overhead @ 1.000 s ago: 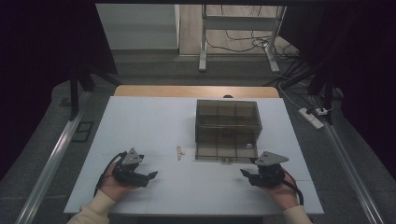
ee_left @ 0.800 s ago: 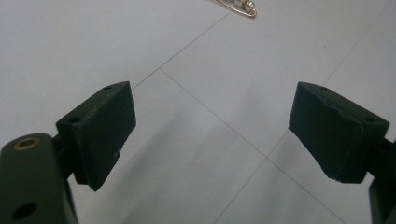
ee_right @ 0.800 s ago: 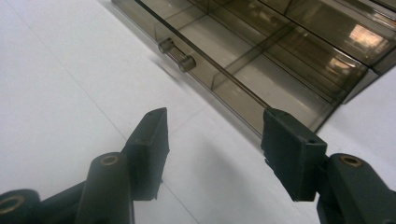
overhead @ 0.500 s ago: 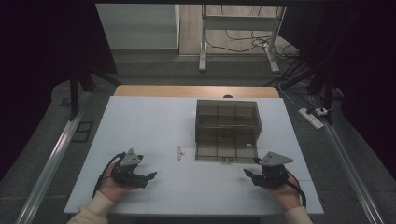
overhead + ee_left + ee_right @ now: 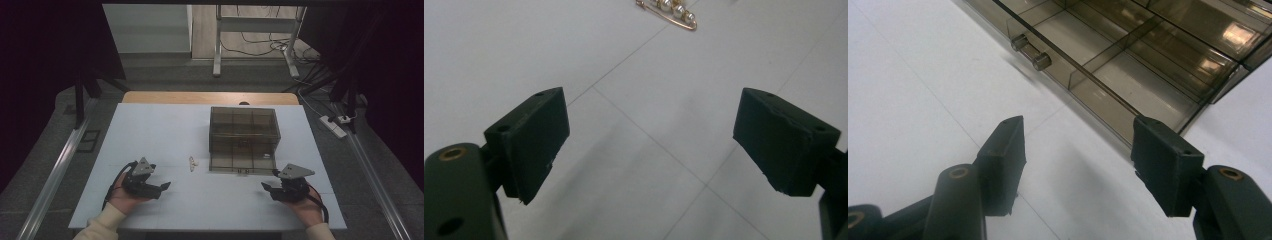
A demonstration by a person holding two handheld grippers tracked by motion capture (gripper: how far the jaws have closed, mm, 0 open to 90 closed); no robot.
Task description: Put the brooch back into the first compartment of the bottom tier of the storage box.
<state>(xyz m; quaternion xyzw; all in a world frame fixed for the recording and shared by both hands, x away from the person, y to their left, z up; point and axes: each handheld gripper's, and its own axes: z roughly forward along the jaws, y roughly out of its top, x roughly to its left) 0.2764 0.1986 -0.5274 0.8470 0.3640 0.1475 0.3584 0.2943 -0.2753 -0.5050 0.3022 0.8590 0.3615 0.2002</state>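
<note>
Smoky plastic drawer box (image 5: pixel 243 140), pearl pin (image 5: pixel 192 163) beside — both grippers (empty) apart.

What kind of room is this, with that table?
Probably a lab or recording workspace: a white table between dark curtains, loose cables on the floor, and a power strip beside it.

I see a smoked, see-through plastic organizer box (image 5: pixel 243 140), glossy with glare on its dividers. The pin (image 5: pixel 669 12) looks like shiny gold metal with pearly beads, on my matt white table (image 5: pixel 165 130). Gripper pads (image 5: pixel 541 135) look matt black, rubbery, edges chipped.
</note>
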